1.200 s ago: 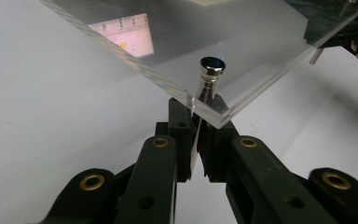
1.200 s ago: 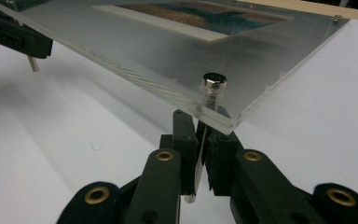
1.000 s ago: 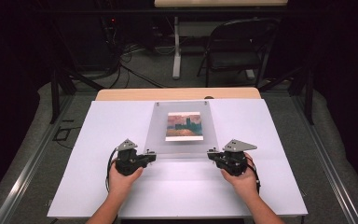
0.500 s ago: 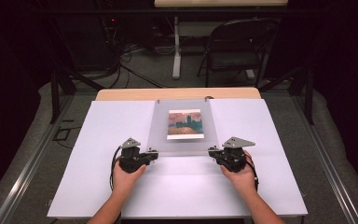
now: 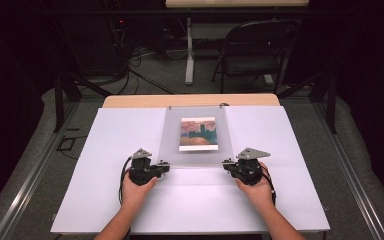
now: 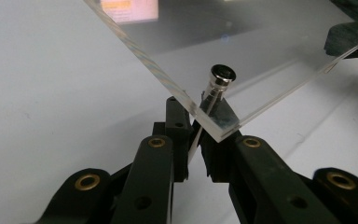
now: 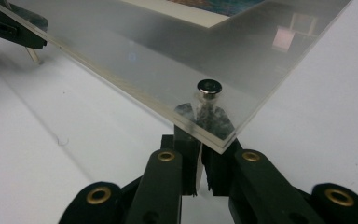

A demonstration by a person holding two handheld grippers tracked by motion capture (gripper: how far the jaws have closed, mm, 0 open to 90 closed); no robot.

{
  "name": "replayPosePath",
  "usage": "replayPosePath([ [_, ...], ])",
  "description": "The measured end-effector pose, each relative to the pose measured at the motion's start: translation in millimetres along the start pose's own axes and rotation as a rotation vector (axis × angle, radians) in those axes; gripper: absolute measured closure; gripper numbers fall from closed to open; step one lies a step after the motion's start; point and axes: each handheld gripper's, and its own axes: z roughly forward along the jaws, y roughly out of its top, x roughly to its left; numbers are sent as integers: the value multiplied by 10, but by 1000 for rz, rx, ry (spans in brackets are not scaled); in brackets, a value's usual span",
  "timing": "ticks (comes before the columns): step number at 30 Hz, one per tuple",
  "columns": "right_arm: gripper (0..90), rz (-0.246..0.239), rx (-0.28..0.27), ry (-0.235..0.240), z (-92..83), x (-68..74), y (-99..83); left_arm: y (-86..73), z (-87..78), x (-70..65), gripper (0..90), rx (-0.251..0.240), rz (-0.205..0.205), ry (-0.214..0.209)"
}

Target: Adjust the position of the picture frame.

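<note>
- On the white worktop [image 5: 105, 150], centre, a clear acrylic panel [image 5: 196, 135] lies with its far edge toward the wooden strip at the back; a small picture print [image 5: 197, 133] sits under or inside it, near the middle.
- Left gripper [image 5: 163, 166]: at the panel's near left corner, held in the person's left hand [image 5: 135, 192]. Left gripper view: jaws nearly closed, pinching the corner of the panel [image 6: 223, 56] between them.
- Same view: a silver standoff post [image 6: 218, 81] with a dark round cap stands through the panel just behind the gripped corner.
- Right gripper [image 5: 227, 165]: at the panel's near right corner, held in the right hand [image 5: 260, 192]. Right gripper view: jaws nearly closed on the panel's corner edge [image 7: 168, 60].
- Same view: a second standoff [image 7: 208, 91] with dark cap sits just inside that corner; print edge [image 7: 200, 9] seen at top.
- Panel's near edge looks lifted off the worktop in both gripper views; how high, cannot tell.
- Background, high view: folding chair [image 5: 252, 52] and floor cables [image 5: 140, 60] beyond the worktop, well apart from it.
</note>
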Motion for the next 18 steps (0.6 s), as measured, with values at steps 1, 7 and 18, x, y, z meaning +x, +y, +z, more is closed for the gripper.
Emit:
replayPosePath([
  [1,850,0,0,0,0,0,0,0,0,0,820,0,0,0],
  [7,850,4,25,5,40,5,-41,-16,20,16,814,9,-6,3],
  [18,849,3,14,3,48,2,-61,-36,22,41,801,0,-36,-21],
])
